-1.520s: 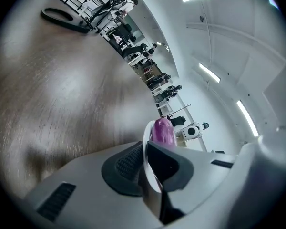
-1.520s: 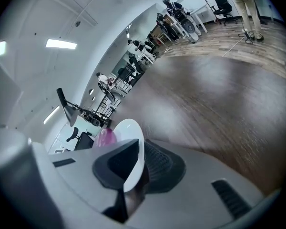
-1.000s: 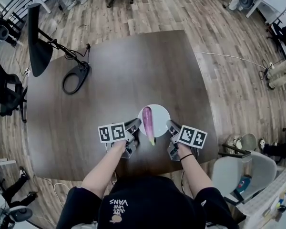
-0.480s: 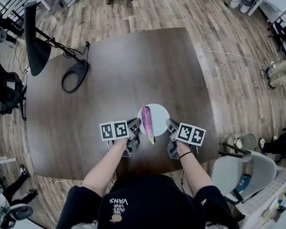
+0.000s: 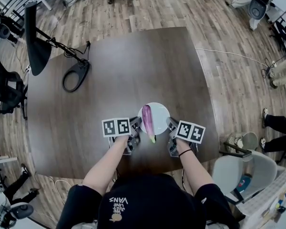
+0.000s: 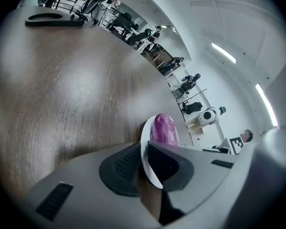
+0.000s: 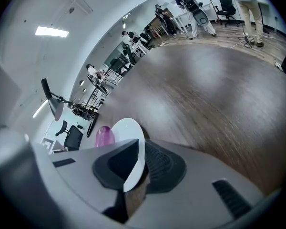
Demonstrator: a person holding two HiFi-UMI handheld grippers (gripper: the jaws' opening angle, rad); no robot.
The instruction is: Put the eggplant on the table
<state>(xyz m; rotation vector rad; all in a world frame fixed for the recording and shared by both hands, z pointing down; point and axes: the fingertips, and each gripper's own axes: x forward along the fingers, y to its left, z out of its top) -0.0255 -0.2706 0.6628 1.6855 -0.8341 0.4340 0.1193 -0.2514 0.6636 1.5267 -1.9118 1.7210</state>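
We are looking down on a dark wooden counter (image 5: 119,70) standing on a plank floor (image 5: 229,66). A white plate (image 5: 161,111) is sitting near the counter's near edge. The eggplant (image 5: 147,119) is lying lengthwise on the plate's left half. It is purple and glossy, and its green stem end is poking out past the near rim toward the person. The left gripper (image 6: 145,157) is pinching the plate's left rim: its two dark pads are closing on the thin white edge from either side, with the eggplant bulging just beyond them. The right gripper (image 7: 135,162) is doing the same on the opposite rim, pads pressing the edge between them, and there the eggplant is showing only as a purple hump past the plate's far side. So both grippers are closed narrowly on the plate and neither is touching the eggplant. Both forearms are reaching in from the bottom of the head view, one to each side of the plate. We are unable to tell whether the plate is resting on the counter or is being held just clear of it. Well apart, at the counter's far left, a black stand with a ring-shaped base (image 5: 75,78) is sitting, its arm running off to a dark shade (image 5: 37,37).
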